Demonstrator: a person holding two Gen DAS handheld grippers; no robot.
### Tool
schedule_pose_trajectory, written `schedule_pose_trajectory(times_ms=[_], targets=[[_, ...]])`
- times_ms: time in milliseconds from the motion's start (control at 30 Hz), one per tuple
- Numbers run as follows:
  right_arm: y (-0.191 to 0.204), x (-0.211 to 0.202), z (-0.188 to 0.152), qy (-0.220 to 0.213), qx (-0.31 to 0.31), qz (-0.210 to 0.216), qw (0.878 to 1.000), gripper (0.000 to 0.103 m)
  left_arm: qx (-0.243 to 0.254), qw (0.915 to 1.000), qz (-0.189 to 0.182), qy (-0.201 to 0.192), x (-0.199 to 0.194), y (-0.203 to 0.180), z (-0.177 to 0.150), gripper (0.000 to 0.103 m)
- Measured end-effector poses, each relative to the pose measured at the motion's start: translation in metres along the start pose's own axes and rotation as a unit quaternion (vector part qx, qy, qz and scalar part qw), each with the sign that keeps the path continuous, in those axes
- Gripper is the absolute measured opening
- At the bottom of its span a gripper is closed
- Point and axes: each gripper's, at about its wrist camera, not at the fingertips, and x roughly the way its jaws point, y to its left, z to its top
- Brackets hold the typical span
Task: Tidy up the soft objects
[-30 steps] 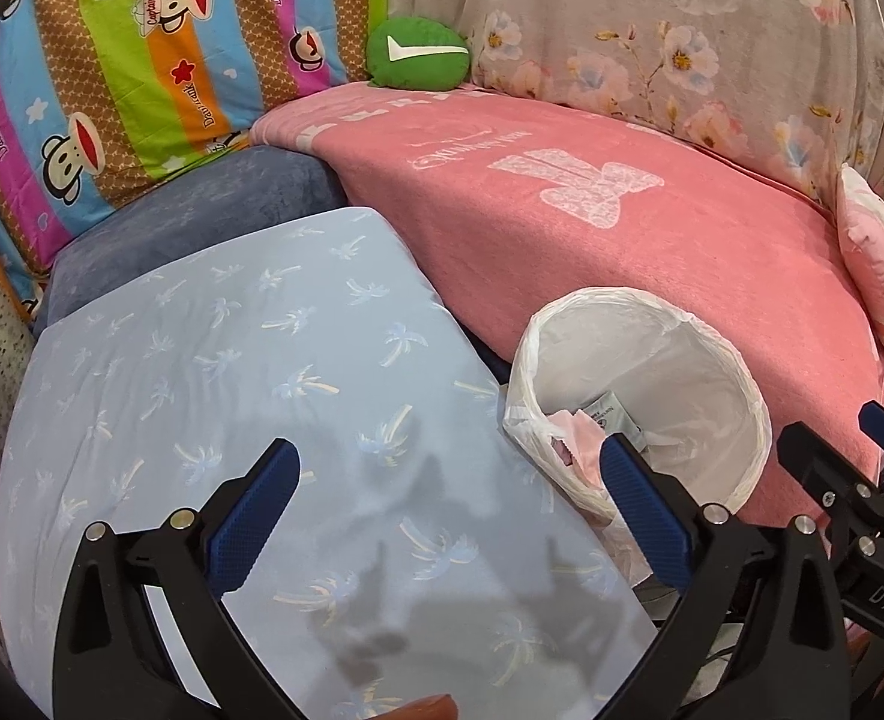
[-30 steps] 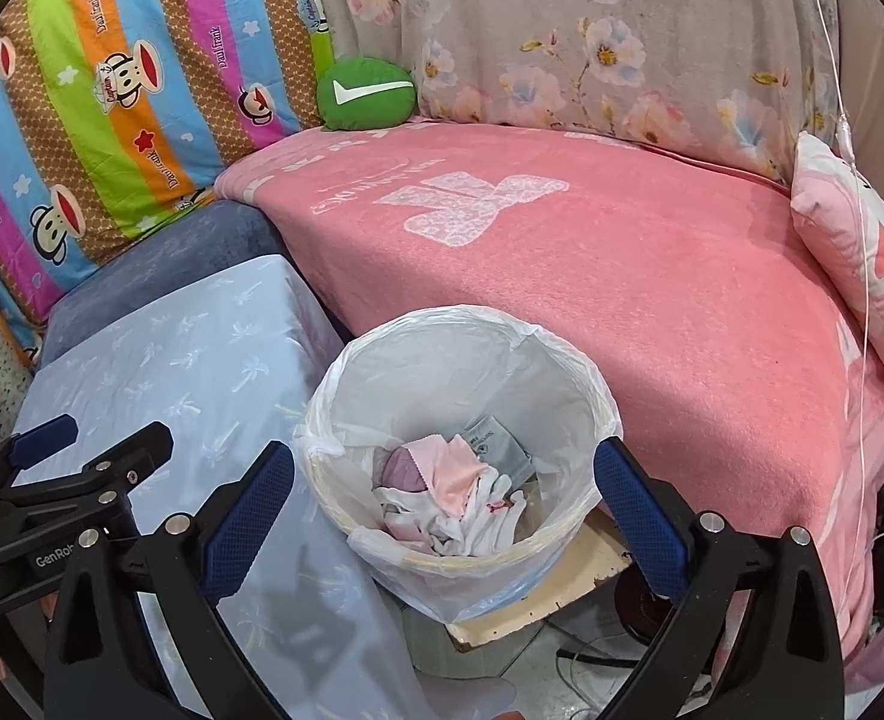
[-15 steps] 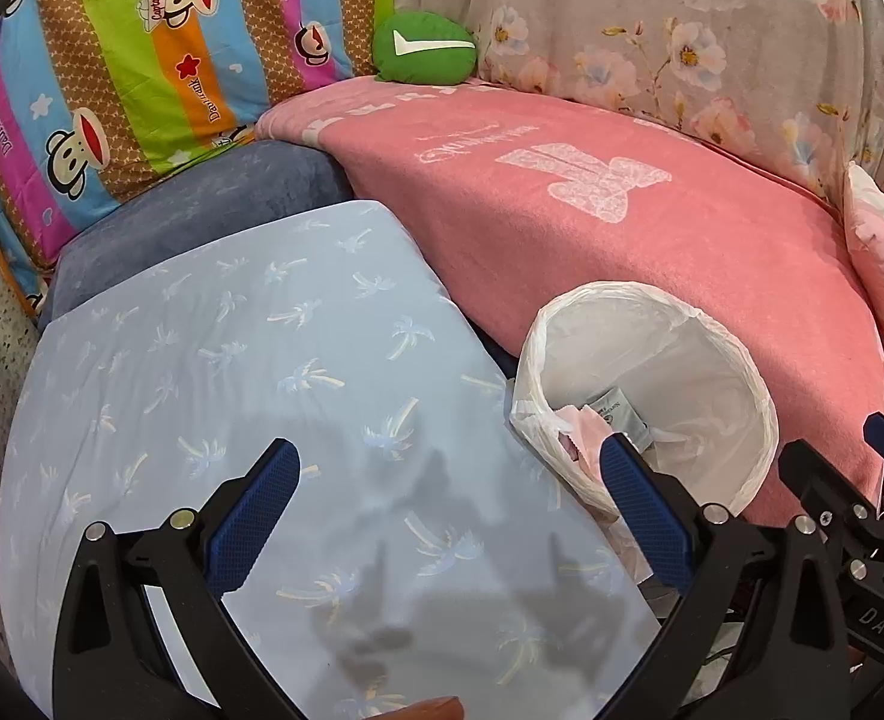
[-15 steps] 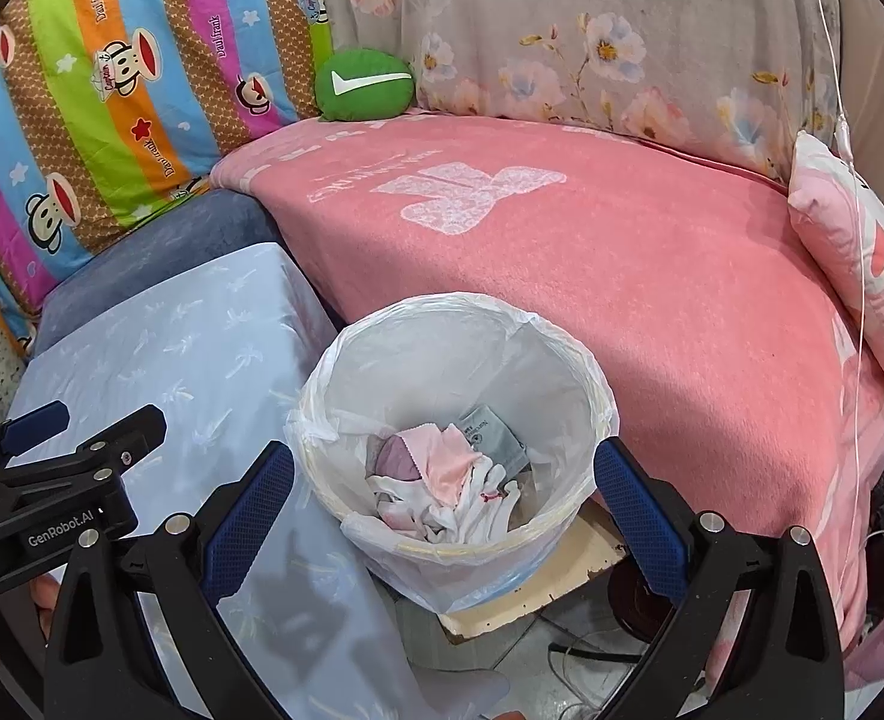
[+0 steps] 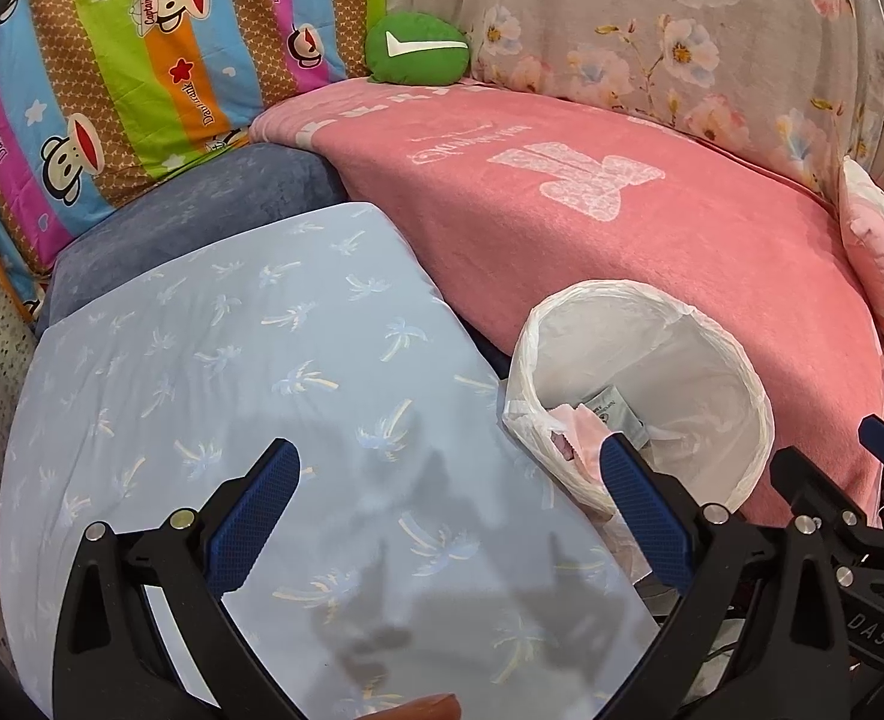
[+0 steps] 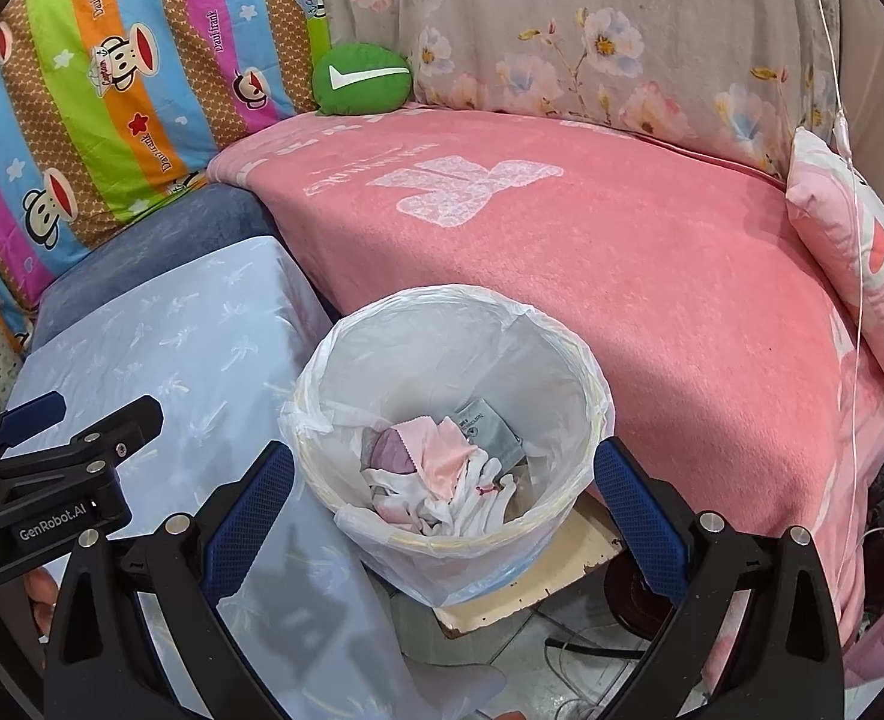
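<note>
Pink and white soft cloths (image 6: 442,474) lie piled inside the white plastic-lined round bin (image 6: 586,372); left gripper (image 5: 445,504) and right gripper (image 6: 442,498) hang with jaws wide, empty; only the green round cushion (image 6: 360,79) sits loose, so sorting seems nearly finished.

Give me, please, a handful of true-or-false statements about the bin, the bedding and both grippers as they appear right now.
1. The white-lined bin holds pink and white cloth items. True.
2. The left gripper is clamped on a sock. False: its fingers are spread apart with nothing between them, above the light blue palm-print sheet.
3. The green cushion lies inside the bin. False: it sits at the far edge of the pink blanket, against the bedding behind.
4. The right gripper is open and empty. True.
5. The bin's rim is bare. False: a white plastic liner is folded over it.
</note>
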Motion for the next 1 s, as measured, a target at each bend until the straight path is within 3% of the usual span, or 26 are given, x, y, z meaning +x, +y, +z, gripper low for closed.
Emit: schedule_pose_trajectory(times_ms=[1000], targets=[[-0.010,0.005,-0.008,0.011,0.004,-0.007,1.000,0.098,0.006,0.9999,0.012,0.007,0.003,-0.008,-0.006,0.096]])
